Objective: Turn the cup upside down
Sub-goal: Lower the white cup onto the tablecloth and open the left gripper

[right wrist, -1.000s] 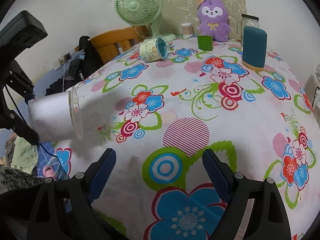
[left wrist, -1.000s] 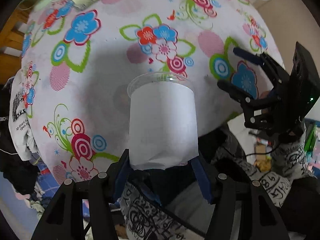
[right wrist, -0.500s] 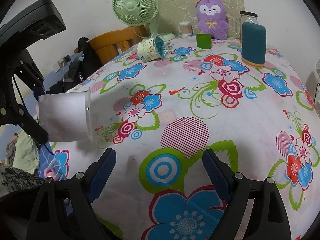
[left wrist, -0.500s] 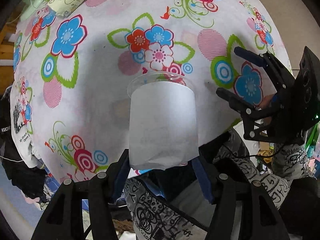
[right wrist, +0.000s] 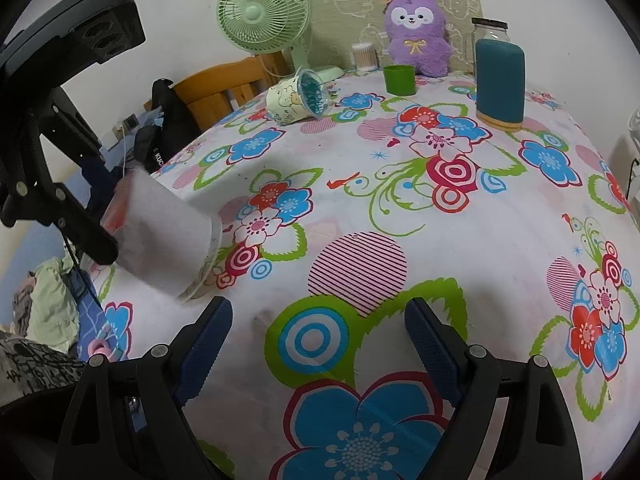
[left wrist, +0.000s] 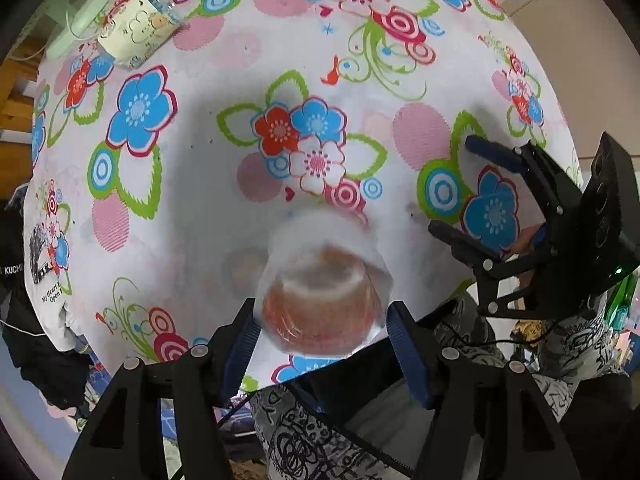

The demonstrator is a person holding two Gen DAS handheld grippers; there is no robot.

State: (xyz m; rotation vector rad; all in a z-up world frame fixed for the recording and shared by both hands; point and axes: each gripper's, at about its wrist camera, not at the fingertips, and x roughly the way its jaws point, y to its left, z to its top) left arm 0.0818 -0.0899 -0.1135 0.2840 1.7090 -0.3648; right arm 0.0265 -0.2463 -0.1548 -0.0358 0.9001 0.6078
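A frosted white plastic cup [left wrist: 324,304] sits between the blue pads of my left gripper [left wrist: 322,336]; its reddish base faces the camera and its mouth points down at the floral tablecloth [left wrist: 224,208]. In the right wrist view the cup [right wrist: 164,236] is tilted, rim low toward the cloth, blurred, with the left gripper's fingers [right wrist: 76,232] on it. My right gripper [right wrist: 318,336] is open and empty above the cloth's near edge; it also shows in the left wrist view [left wrist: 476,192].
A cartoon-print cup [right wrist: 296,98] lies on its side at the back. A green fan [right wrist: 264,12], green cup [right wrist: 399,79], teal cylinder [right wrist: 499,84], glass jar [right wrist: 489,32] and purple plush [right wrist: 416,28] stand at the far edge. A wooden chair [right wrist: 224,88] is on the left.
My left gripper has rotated the cup from lying sideways with its rim forward to mouth-down, base toward the left camera. It has lowered toward the cloth. The right gripper has stayed put.
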